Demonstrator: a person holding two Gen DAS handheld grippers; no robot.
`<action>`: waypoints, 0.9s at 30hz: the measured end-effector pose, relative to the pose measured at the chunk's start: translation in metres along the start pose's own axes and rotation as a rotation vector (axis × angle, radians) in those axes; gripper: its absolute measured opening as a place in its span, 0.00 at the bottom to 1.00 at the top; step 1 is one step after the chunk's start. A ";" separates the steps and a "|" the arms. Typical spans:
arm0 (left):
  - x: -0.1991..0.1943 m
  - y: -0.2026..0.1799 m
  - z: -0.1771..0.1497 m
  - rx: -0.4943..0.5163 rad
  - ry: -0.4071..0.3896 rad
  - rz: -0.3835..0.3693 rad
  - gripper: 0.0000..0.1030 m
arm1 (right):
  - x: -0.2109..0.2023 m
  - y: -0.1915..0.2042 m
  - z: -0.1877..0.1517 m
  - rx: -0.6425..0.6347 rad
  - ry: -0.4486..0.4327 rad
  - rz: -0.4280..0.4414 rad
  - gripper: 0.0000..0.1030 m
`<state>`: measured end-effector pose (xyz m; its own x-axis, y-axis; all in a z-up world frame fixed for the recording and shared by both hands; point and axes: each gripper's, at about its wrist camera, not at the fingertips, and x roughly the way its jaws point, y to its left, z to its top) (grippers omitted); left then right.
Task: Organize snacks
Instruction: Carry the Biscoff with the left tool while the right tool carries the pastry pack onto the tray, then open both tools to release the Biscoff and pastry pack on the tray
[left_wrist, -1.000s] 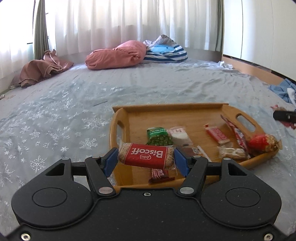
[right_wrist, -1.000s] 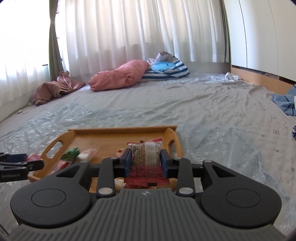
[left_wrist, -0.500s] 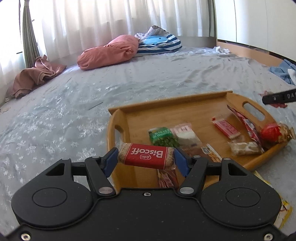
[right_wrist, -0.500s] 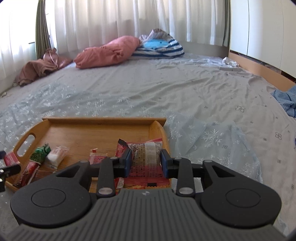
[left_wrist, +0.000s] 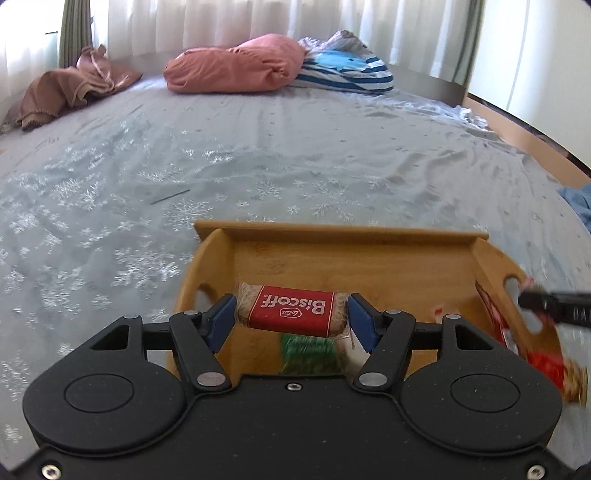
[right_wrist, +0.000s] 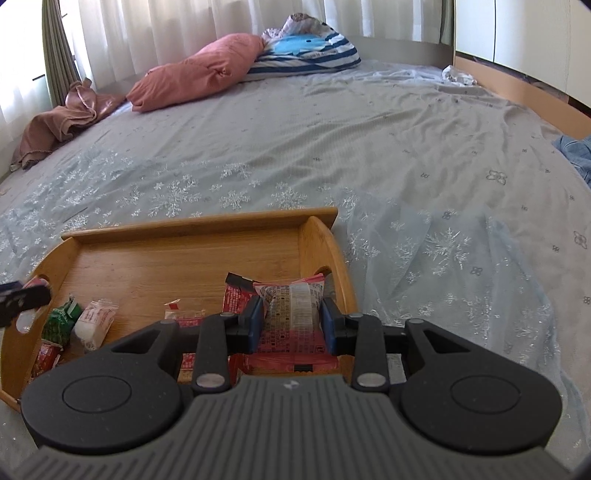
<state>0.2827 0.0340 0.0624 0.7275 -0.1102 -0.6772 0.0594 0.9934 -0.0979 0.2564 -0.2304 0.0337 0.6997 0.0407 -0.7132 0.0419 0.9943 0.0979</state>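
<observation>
A wooden tray (left_wrist: 340, 236) with handle cut-outs lies on the bed. My left gripper (left_wrist: 292, 309) is shut on a red Biscoff pack (left_wrist: 291, 314), held crosswise above the tray's left half. Under it lie a blurred green packet (left_wrist: 306, 354) and a white one. A finger of the right gripper (left_wrist: 554, 308) shows at the right edge. In the right wrist view, my right gripper (right_wrist: 292, 312) is shut on a red-and-white printed snack packet (right_wrist: 291, 321) over the right end of the tray (right_wrist: 199, 225). Green (right_wrist: 61, 321) and white (right_wrist: 96, 321) packets lie at the tray's left.
The tray sits on a grey snowflake-print bedsheet (right_wrist: 406, 147). A pink pillow (left_wrist: 236, 62), a striped blue cushion (left_wrist: 343, 70) and a brown cloth (left_wrist: 70, 88) lie at the far end. A blue garment (right_wrist: 572, 155) is at the right edge.
My left gripper has travelled over the tray with the Biscoff pack, so the tray fills the view below it. My right gripper has come closer over the tray's right end, still holding its packet.
</observation>
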 end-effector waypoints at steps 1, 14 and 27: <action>0.006 -0.002 0.002 -0.009 0.002 0.004 0.62 | 0.002 0.000 0.000 -0.001 0.005 0.001 0.39; 0.057 -0.016 0.004 -0.020 0.051 0.067 0.62 | 0.015 0.002 0.001 -0.015 0.028 0.018 0.39; 0.067 -0.012 0.002 -0.013 0.055 0.099 0.63 | 0.001 0.011 0.003 -0.066 0.001 0.056 0.39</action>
<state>0.3318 0.0147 0.0198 0.6908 -0.0132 -0.7230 -0.0205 0.9991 -0.0378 0.2601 -0.2195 0.0360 0.6990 0.0968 -0.7085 -0.0444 0.9948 0.0921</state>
